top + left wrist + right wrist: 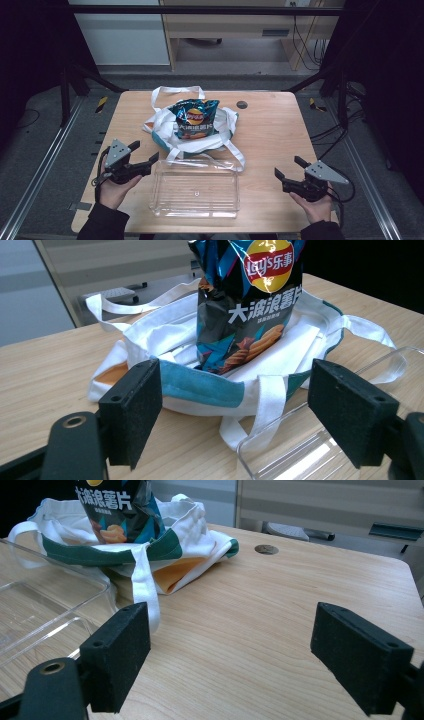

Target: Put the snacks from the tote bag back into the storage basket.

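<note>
Left gripper [146, 153] sat low over the wooden table [280, 125], held in the person's left hand [114, 189]. Jaws stood wide apart, nothing between them. In the left gripper view the gripper [235, 405] pointed at the chip bag [250, 300], which stood upright just beyond the fingertips [132, 410], inside the mouth of the white tote bag [200, 390] with its teal band. Tote lay slumped on the table, one strap draped over the near corner of the clear plastic tray [310, 450]. That tray corner sat between the left jaws and just past them, not touched.

Right gripper [287, 170] in the right hand [316, 206], also low over the table, jaws spread wide, holding nothing. In the right gripper view the gripper [230, 655] had bare tabletop between its fingers [117, 655]. Tote bag [165, 555] and chip bag [122, 510] were ahead and off toward the left finger, well apart from it. Tray [45, 610] lay beside that finger, outside the gap.

High view: chip bag [194, 118] sat in the tote [220, 135] mid-table, tray [196, 189] in front of it, between the two grippers. A small round cap [242, 104] was set in the table beyond the tote.
</note>
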Tool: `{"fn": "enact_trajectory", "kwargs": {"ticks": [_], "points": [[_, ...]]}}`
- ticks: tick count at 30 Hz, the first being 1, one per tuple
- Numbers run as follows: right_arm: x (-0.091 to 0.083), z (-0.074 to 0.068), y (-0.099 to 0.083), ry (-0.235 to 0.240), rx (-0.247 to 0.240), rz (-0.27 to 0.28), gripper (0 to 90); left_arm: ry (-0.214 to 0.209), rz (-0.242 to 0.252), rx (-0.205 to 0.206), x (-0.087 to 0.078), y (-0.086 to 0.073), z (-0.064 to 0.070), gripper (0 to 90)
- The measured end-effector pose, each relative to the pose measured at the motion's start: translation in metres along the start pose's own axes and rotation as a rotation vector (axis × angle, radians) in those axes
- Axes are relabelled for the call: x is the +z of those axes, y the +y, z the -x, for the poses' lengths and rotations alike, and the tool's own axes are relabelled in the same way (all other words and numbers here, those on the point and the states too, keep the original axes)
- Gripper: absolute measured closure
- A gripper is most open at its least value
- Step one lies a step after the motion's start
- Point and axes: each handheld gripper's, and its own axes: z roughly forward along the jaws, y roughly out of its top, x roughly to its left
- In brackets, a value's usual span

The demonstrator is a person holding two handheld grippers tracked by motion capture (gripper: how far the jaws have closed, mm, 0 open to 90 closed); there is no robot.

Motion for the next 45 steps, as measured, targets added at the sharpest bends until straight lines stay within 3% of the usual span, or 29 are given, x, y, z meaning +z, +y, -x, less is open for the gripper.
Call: {"fn": "enact_trajectory", "kwargs": {"ticks": [6, 20, 27, 45], "points": [[0.000, 0.001, 0.000, -0.002, -0.003, 0.002, 16.3, -0.008, -0.031, 0.001, 0.010, 0.013, 0.002, 21.4], [0.000, 0.001, 0.000, 0.001, 0.000, -0.002, 16.3, 0.013, -0.006, 0.025, 0.021, 0.043, -0.004, 21.4], [0.000, 0.001, 0.000, 0.002, 0.001, 0.000, 16.3, 0.018, -0.012, 0.048, 0.032, 0.054, -0.001, 21.5], [0.001, 0.002, 0.000, 0.003, 0.000, -0.004, 16.5, 0.026, -0.021, 0.059, 0.060, 0.076, 0.002, 22.4]]}}
